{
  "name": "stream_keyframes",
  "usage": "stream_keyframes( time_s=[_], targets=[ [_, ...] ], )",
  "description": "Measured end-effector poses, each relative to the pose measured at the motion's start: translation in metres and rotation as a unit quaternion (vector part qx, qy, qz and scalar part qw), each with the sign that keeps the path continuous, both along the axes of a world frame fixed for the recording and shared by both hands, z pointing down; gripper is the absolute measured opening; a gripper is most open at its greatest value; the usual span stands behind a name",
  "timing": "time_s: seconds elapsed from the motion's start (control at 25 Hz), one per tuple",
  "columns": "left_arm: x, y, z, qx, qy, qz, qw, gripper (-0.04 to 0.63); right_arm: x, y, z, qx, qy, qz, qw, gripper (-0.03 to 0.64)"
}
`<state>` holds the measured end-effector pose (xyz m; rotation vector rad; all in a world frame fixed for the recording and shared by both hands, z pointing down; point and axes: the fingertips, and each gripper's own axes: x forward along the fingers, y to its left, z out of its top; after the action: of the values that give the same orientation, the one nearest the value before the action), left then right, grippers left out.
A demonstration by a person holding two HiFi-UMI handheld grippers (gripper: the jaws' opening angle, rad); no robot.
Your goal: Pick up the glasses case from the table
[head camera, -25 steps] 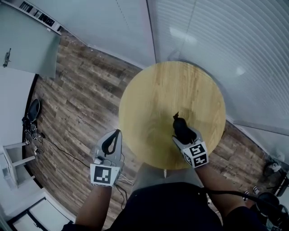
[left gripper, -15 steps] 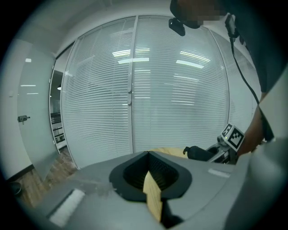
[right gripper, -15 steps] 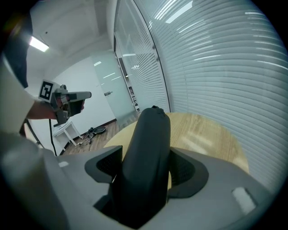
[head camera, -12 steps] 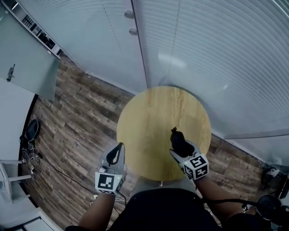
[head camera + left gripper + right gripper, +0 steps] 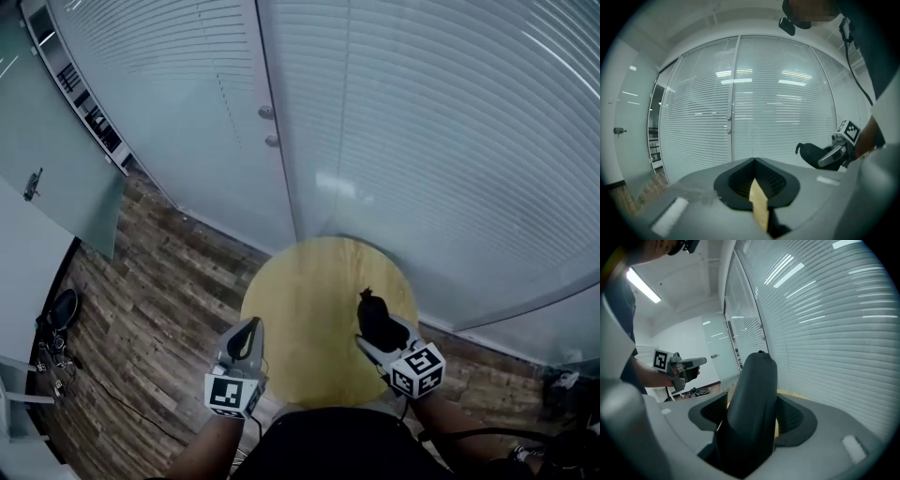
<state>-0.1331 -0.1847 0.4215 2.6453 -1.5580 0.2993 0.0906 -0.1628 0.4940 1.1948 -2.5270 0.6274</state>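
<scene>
The black glasses case stands up between the jaws of my right gripper, which is shut on it, above the round wooden table. In the right gripper view the case fills the gap between the pads and points up toward the blinds. My left gripper hangs over the table's left edge, shut and holding nothing. Its dark pads meet at a point in the left gripper view. That view also shows the held case at the right.
A glass wall with white blinds and a door with round handles rises behind the table. Wood-plank floor spreads to the left, with cables and a dark object near the left edge.
Both grippers have risen, the right one carrying the case up off the table. The table now looks smaller and farther below, and more of the blinds shows.
</scene>
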Motion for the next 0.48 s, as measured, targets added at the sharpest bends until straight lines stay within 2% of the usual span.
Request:
stream_keyframes(
  time_s=[0.2,0.28,0.48],
  targets=[
    [0.015,0.002,-0.001,0.014,0.005,0.017,0.9998,0.005,0.013,0.000,-0.018,0.029,-0.011,0.020,0.999,0.324],
    [0.021,0.008,0.000,0.010,0.004,0.025,0.9996,0.005,0.020,0.005,-0.027,0.037,-0.021,0.036,0.998,0.291],
    [0.028,0.018,-0.002,0.002,0.003,0.036,0.9994,0.005,0.025,0.014,-0.037,0.052,-0.020,0.045,0.997,0.288]
  ],
)
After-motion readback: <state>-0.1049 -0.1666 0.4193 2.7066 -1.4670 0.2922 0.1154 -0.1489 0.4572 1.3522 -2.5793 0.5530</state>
